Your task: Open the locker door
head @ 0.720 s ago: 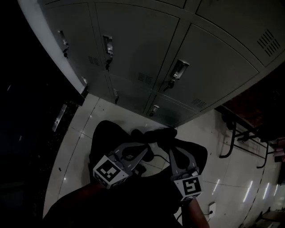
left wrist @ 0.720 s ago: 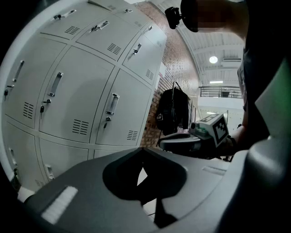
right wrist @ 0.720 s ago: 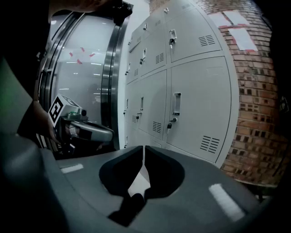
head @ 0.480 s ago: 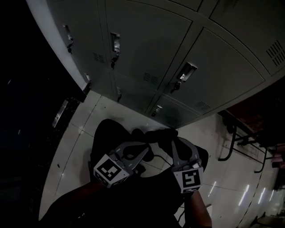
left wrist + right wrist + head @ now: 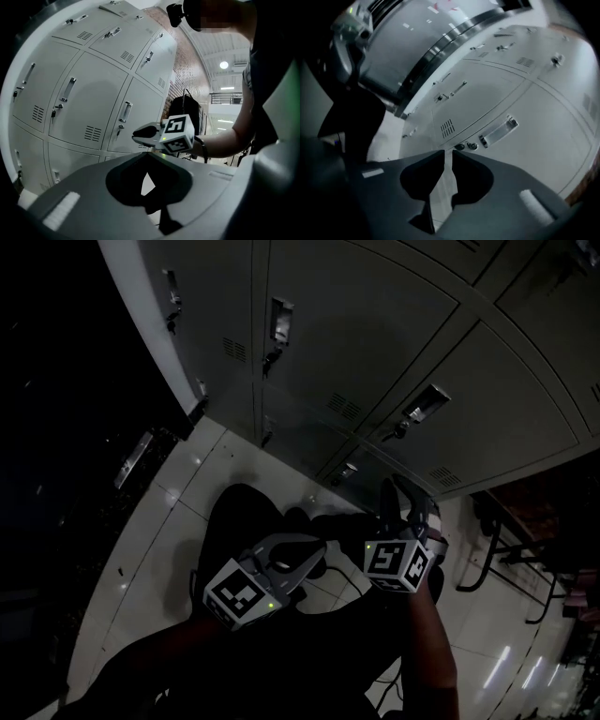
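Your right gripper [image 5: 398, 495] hung short of the locker handle [image 5: 427, 404], jaws slightly apart, empty. Your left gripper [image 5: 312, 549] hung farther from that handle, jaws together, empty.

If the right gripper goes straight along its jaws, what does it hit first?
Probably the locker door, at its lock beside the recessed handle. Nothing shows between it and the right gripper; depth unclear.

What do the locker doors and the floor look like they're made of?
The locker doors are likely painted sheet metal: pale grey, matte, with punched vent slots. The floor is probably glazed tile: glossy, with grid joints and light reflections.
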`<control>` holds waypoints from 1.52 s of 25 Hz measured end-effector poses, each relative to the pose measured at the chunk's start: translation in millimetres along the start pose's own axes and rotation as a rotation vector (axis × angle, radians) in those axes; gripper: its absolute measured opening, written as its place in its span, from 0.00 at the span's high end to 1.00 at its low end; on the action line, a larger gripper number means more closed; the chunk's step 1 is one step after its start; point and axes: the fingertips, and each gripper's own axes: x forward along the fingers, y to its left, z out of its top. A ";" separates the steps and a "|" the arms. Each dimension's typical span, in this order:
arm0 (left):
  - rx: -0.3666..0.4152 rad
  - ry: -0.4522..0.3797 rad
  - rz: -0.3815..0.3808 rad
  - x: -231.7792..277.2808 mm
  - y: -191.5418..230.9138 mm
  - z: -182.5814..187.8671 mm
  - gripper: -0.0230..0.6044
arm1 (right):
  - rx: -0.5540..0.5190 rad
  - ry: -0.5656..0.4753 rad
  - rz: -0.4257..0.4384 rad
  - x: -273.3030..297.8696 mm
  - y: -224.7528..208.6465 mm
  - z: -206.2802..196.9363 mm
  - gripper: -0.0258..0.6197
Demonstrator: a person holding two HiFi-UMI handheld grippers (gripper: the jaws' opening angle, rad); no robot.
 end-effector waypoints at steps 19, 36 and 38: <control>-0.030 0.003 0.010 -7.3 7.7 -5.1 0.94 | -0.544 0.234 -0.278 82.4 -48.0 -2.4 0.91; 0.035 0.033 -0.059 1.0 -30.1 -11.0 0.94 | -0.491 0.203 -0.214 -70.4 25.4 -36.2 0.90; 0.038 0.049 -0.065 1.5 -33.5 -13.7 0.94 | -0.476 0.222 -0.219 -86.6 28.7 -49.4 0.89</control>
